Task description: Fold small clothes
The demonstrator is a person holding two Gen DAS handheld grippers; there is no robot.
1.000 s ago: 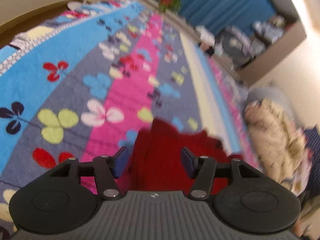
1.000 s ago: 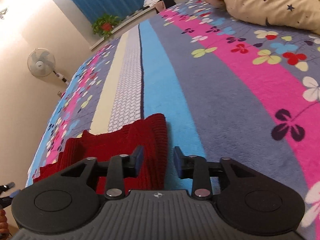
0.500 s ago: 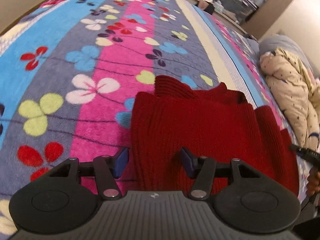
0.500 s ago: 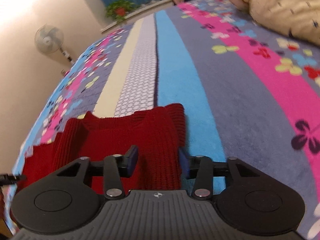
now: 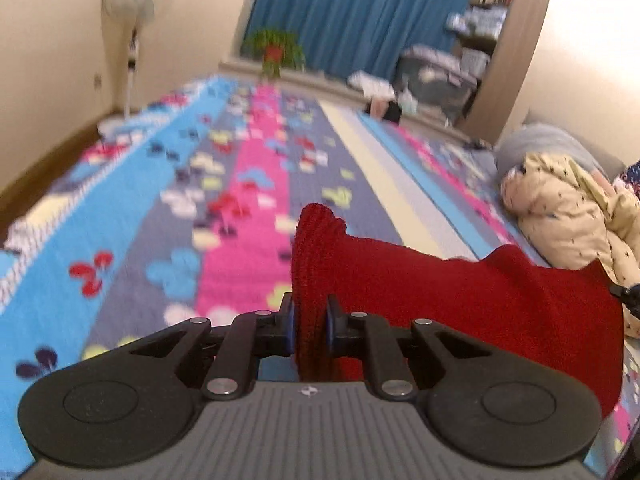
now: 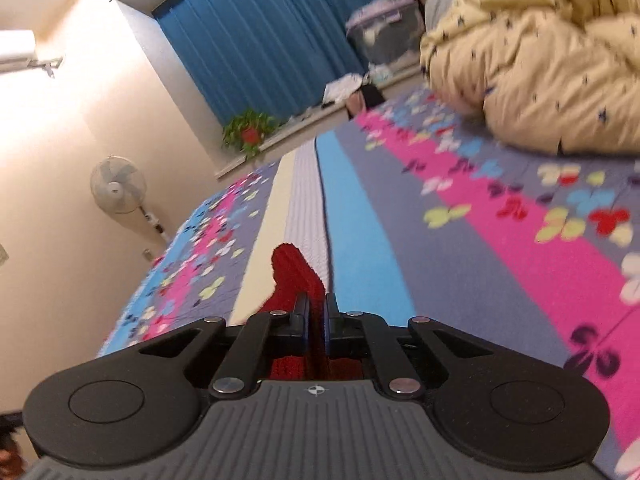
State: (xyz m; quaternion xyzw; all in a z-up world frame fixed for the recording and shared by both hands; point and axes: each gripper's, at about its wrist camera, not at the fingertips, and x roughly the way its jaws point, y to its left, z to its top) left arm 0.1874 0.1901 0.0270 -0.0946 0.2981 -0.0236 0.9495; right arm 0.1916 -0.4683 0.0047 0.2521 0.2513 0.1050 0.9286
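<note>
1. We have the left hand-held gripper (image 5: 309,326) with its jaws closing on a ribbed edge of the red sweater (image 5: 440,296); the knit is bunched between the blue pads and stands up past them.
2. Our right hand-held gripper (image 6: 316,326) is pinched nearly flat on another edge of the sweater, with a narrow red tab poking out above the jaws.
3. The sweater hangs between the two grips, lifted off the striped flower-print bedspread (image 5: 132,216); in the left wrist view its body slopes away from the left grip toward the right side of the frame.
4. Risk, as we judge it: the right grip seems to hold only a thin strip of knit, so a sharp pull apart could slide it out and drop that side.
5. A second risk: the left grip has gathered thick folds, so the layers may not lie even when the sweater is laid back down, giving a crooked fold.
6. Beyond the sweater, the bedspread is bare a long way toward the blue curtain (image 5: 352,16), so there is room to spread it there.
7. To the sweater's right lies the cream star-print quilt (image 6: 532,72); swinging that way could snag it.
8. The bed's left edge, toward the standing fan (image 6: 118,188), is well apart from the sweater.
</note>
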